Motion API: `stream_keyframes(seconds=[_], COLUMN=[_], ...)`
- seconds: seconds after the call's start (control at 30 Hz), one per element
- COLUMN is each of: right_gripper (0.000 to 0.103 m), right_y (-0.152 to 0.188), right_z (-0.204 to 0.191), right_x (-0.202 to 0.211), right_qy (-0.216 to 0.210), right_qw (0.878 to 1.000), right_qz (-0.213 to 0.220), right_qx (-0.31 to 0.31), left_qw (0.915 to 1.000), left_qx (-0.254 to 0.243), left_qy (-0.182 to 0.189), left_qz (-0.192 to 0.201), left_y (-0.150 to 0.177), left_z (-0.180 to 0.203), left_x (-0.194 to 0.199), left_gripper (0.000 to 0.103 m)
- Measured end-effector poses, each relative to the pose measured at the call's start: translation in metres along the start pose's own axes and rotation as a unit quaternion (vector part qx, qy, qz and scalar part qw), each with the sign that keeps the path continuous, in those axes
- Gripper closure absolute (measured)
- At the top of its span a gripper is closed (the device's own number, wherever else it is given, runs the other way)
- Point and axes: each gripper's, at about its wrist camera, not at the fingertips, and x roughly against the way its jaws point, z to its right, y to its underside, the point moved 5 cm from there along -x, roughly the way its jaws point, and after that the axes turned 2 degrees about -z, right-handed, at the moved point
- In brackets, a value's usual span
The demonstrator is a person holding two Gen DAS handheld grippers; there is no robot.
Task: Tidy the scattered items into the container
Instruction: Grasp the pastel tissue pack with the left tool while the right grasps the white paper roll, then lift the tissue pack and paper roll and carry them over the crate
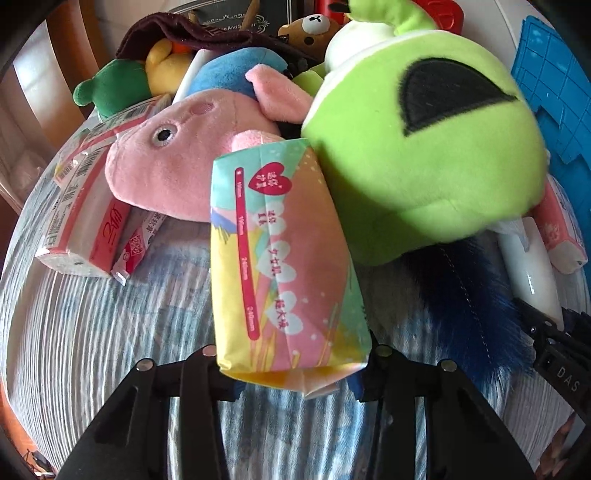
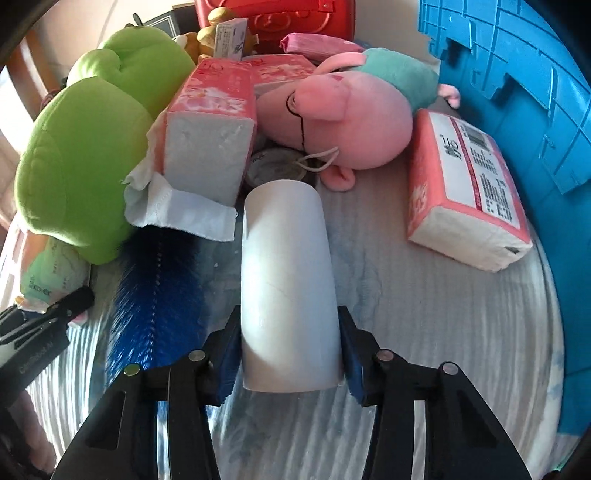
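My left gripper (image 1: 293,369) is shut on the near end of a pastel wrapped packet (image 1: 280,258) with red hearts, which lies on the striped cloth against a pink pig plush (image 1: 173,166) and a big green plush (image 1: 424,166). My right gripper (image 2: 290,365) is shut on a white tapered cylinder (image 2: 284,277) lying on its side, with a blue pad pressed to each flank. The blue plastic container (image 2: 517,92) stands at the right edge; its inside is hidden.
Tissue packs (image 2: 465,192) (image 2: 210,122), a second pink pig plush (image 2: 340,122), a dark blue furry strip (image 2: 155,295) and more plush toys crowd the striped cloth (image 2: 443,332). A red case (image 2: 277,22) stands at the back. Pink-and-white tissue packs (image 1: 85,210) lie left.
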Motion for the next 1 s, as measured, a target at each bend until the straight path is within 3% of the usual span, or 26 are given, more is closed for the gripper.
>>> stream_keyframes(seconds=[0.33, 0.47, 0.63, 1.0], right_gripper=[0.058, 0.058, 0.058, 0.058], right_y=[0.016, 0.016, 0.029, 0.002], right_z=[-0.006, -0.014, -0.025, -0.036], right_x=[0.036, 0.061, 0.116, 0.263], right_qy=[-0.063, -0.082, -0.093, -0.067], right_qw=[0.998, 0.996, 0.992, 0.973], right_qz=[0.01, 0.03, 0.074, 0.215], right_qx=[0.005, 0.03, 0.045, 0.053], left_qw=[0.9994, 0.9979, 0.9948, 0.9801], left_qx=[0.013, 0.021, 0.013, -0.006], left_qy=[-0.003, -0.011, -0.009, 0.019], left_qz=[0.032, 0.06, 0.101, 0.198], left_y=[0.025, 0.038, 0.033, 0.013], left_z=[0.006, 0.028, 0.024, 0.027], left_x=[0.057, 0.095, 0.137, 0.242], left_gripper=[0.063, 0.063, 0.063, 0.063])
